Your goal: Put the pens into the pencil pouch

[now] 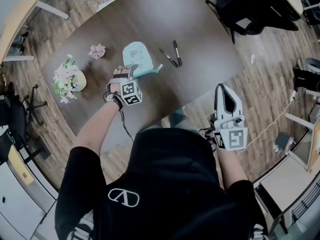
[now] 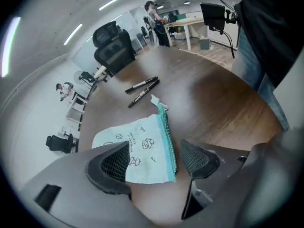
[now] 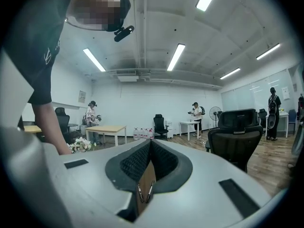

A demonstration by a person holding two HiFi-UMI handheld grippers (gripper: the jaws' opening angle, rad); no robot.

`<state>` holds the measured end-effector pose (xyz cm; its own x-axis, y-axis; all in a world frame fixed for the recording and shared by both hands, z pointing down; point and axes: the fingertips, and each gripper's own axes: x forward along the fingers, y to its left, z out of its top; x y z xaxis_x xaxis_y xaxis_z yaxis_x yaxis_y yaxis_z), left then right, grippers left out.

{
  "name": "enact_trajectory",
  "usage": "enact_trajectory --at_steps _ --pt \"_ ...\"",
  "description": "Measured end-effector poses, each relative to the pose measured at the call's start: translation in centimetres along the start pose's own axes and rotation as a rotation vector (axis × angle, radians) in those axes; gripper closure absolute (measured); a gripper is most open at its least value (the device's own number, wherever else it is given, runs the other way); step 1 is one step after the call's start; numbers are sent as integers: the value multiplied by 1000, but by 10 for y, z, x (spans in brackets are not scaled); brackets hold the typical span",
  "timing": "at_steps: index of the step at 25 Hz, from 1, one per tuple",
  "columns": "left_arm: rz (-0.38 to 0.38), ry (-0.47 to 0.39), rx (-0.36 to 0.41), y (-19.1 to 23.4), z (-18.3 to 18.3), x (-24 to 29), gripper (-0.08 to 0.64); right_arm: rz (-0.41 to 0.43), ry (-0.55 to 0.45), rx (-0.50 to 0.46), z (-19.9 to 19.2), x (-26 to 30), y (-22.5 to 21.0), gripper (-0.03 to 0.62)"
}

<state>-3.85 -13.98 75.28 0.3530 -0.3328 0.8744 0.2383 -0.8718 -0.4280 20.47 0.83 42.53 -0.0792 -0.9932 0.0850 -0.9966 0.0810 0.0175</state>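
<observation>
Currently on table (image 1: pixel 210 44), mid-surface: pencil pouch (image 1: pixel 137 54), pale teal, lying flat. Its zipper edge runs from the left gripper (image 1: pixel 128 70) toward the pens, pull tab at the pen end.
Two black pens (image 1: pixel 169 57), on the side of the pouch toward the right edge and apart from it. They lie side by side, long axes toward the far edge, near ends almost meeting.
Left gripper: jaws wide apart over the pouch's near end, nothing gripped.
Right gripper (image 1: pixel 222 88): jaws closed together, empty, level, off the near edge.
</observation>
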Motion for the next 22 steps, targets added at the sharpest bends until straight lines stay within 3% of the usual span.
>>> enact_trajectory --at_steps 2,8,12,17,22 --pt "-32 18 1 -4 -4 11 281 -4 10 4 -4 -2 1 592" --pt "-116 49 14 -9 -7 29 374 -11 34 10 -14 -7 6 594" --pt "-160 58 -2 -13 -8 32 518 -19 40 11 -16 -9 7 594" --pt "-200 54 -60 -11 -9 33 540 -18 38 7 -15 -9 12 594" --pt "-216 6 -191 2 -1 21 545 -19 35 10 -14 -10 13 593"
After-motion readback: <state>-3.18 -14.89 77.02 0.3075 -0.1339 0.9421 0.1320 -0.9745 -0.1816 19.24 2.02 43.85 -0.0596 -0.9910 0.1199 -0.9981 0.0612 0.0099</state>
